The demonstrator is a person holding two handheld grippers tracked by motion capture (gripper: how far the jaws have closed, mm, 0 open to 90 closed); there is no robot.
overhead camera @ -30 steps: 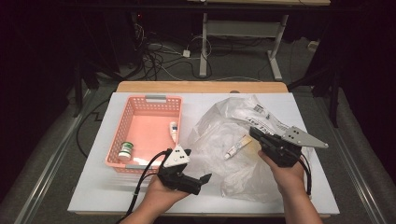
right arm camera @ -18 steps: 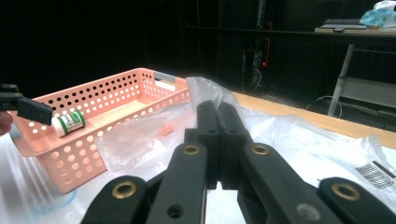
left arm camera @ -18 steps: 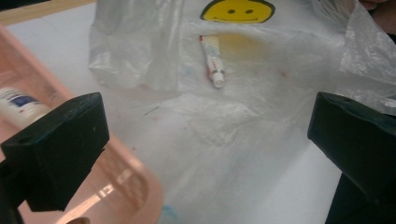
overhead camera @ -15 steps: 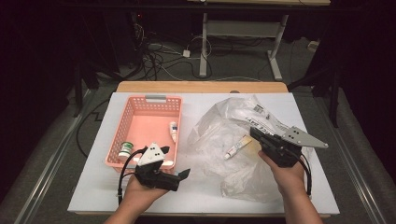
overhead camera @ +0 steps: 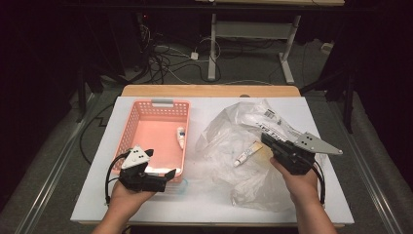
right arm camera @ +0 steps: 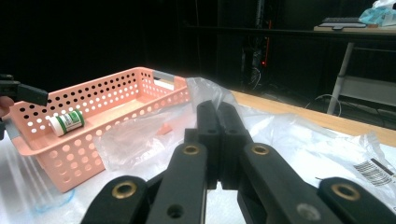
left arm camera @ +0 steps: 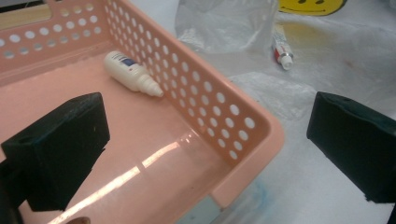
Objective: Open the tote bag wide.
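From the high view, two forearms come in from the near edge of the white table (overhead camera: 146, 207); the left hand (overhead camera: 127, 195) holds the left gripper (overhead camera: 163, 176) at the near right corner of a pink perforated plastic basket (overhead camera: 127, 127), jaws spread apart and pointing right. The right hand (overhead camera: 302, 183) holds the right gripper (overhead camera: 265, 139) low over a crumpled clear plastic bag (overhead camera: 234, 134), its tip aimed toward the basket, near a small tube (overhead camera: 247, 153) lying on the bag. In the left gripper view, the two blocky black jaws stand wide apart, one over the basket's glossy floor and one outside its rounded corner; a small white dropper bottle (left arm camera: 130, 73) lies on its side against the holed wall, and the red-capped tube (left arm camera: 282, 49) rests on the wrinkled film beyond. In the right gripper view, the jaws are pressed together with nothing visible between them, though the bag just past them is hard to separate; a white jar with a green label (right arm camera: 67, 122) lies in the basket.
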